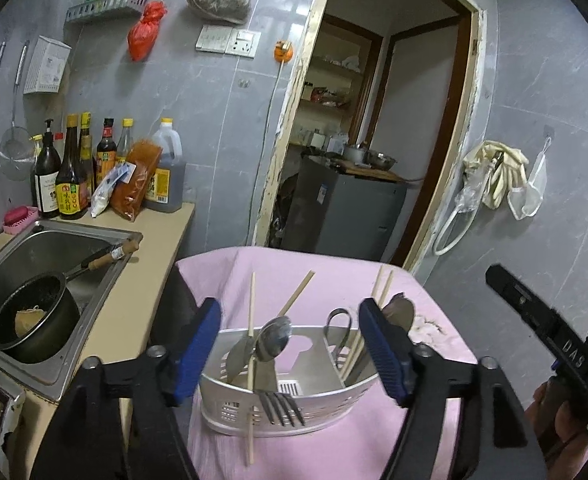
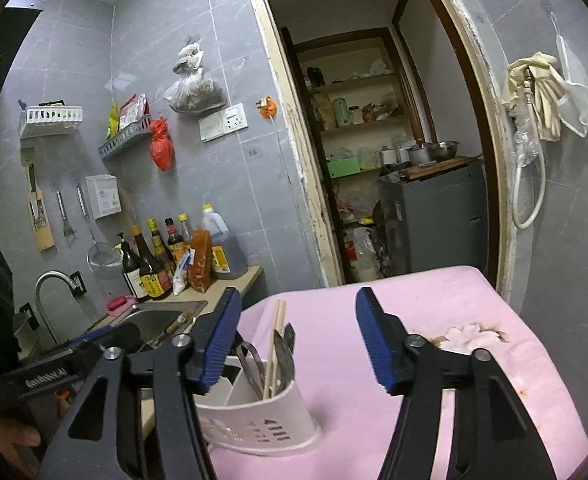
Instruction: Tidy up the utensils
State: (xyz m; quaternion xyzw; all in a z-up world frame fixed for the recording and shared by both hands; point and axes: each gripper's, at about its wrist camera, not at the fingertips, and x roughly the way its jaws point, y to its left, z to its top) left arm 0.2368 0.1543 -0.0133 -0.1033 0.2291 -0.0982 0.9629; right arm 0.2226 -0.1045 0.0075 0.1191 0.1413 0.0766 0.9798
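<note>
Pink cloth [image 1: 333,276] covers our table by the sink [image 1: 54,240]. On it sits our white holder [image 1: 278,404] with spoons [image 1: 274,338], chopsticks [image 1: 251,320], maybe scissors [image 1: 339,328]. Our left gripper [image 1: 290,348] and right gripper [image 2: 297,344] are spread, pinching nothing.

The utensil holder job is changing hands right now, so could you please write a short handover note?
Left gripper: jaws open, empty, framing the white utensil holder.
Right gripper: jaws open, empty, beside the holder.
Holder stands on the pink cloth.
Done: spoons, chopsticks and tongs stand inside.
Left: a fork hangs over the front rim, and one chopstick crosses outside the front wall; seat both.
</note>
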